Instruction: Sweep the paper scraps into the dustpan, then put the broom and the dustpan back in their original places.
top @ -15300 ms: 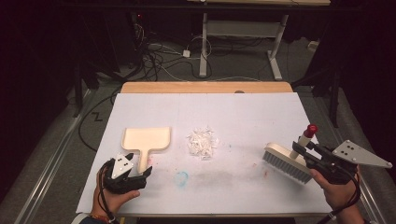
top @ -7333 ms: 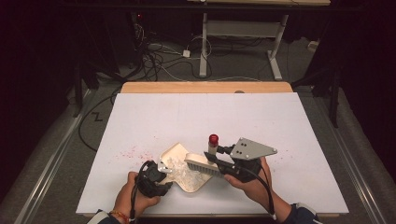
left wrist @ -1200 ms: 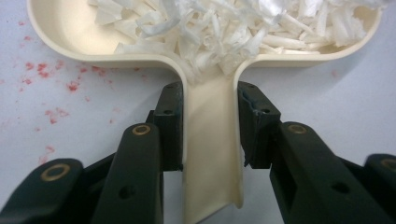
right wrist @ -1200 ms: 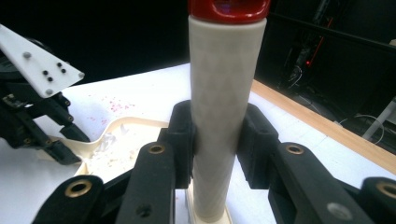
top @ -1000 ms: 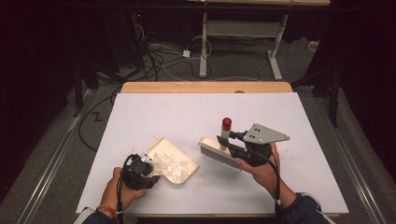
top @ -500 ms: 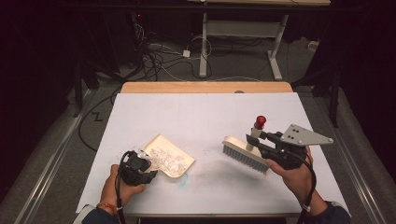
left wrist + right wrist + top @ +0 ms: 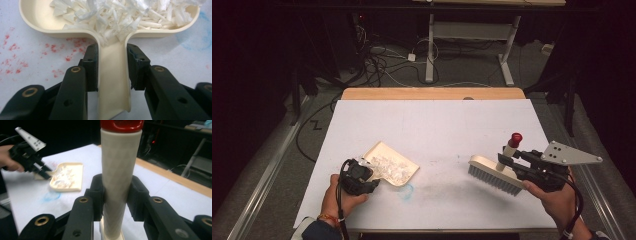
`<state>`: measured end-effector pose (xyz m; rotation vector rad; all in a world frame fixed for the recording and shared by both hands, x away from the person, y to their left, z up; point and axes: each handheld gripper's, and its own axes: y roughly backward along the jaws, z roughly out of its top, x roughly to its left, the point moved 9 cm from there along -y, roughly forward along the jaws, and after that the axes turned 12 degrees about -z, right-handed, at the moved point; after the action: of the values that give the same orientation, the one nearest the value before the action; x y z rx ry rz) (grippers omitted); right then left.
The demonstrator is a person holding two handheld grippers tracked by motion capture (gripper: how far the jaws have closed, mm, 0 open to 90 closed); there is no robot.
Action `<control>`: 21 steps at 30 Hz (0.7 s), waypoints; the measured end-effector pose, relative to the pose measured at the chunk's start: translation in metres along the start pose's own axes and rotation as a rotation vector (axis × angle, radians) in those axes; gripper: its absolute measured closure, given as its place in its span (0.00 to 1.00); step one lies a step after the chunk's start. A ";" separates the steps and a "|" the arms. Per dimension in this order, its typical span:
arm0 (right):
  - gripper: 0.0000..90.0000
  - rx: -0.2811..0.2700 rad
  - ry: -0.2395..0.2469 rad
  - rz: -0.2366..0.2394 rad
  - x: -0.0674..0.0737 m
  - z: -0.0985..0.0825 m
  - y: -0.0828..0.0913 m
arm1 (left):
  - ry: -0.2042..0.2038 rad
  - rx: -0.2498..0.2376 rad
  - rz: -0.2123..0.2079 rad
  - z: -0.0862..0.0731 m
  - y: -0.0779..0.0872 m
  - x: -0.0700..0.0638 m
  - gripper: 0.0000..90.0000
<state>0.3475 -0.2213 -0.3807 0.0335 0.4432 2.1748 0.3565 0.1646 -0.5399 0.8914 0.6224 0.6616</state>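
Between left gripper (image 7: 112,67) jaws, clamped dustpan (image 7: 113,82) handle, forearm low; right gripper (image 7: 116,195) clamped on upright brush (image 7: 497,172) handle.

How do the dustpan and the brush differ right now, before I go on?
The dustpan is loaded with white paper shreds; the brush carries nothing. The dustpan sits left on the table, the brush far right. The brush handle ends in a red cap; the dustpan handle is plain. Both are cream, each clamped by its handle: left gripper, right gripper.
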 end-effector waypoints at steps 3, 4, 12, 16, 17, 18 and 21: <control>0.77 0.010 0.004 0.020 -0.001 -0.002 0.006 | 0.015 -0.011 -0.003 0.002 0.000 0.003 0.71; 0.77 0.016 0.004 0.025 -0.001 -0.003 0.008 | 0.020 -0.016 0.001 0.003 0.001 0.005 0.71; 0.77 0.040 0.009 0.053 0.003 -0.008 0.015 | 0.094 -0.062 0.051 0.008 0.005 0.028 0.71; 0.77 0.073 0.018 0.088 0.006 -0.012 0.017 | 0.143 -0.086 0.085 0.009 0.005 0.041 0.71; 0.77 0.084 0.017 0.092 0.007 -0.012 0.016 | 0.158 -0.092 0.090 0.009 0.005 0.044 0.71; 0.77 0.085 0.016 0.090 0.006 -0.013 0.015 | 0.170 -0.099 0.096 0.010 0.005 0.047 0.71; 0.77 0.101 0.023 0.093 0.006 -0.014 0.014 | 0.195 -0.117 0.111 0.012 0.002 0.053 0.71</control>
<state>0.3303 -0.2281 -0.3903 0.0855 0.5743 2.2441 0.3989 0.1982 -0.5434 0.7620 0.7047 0.8835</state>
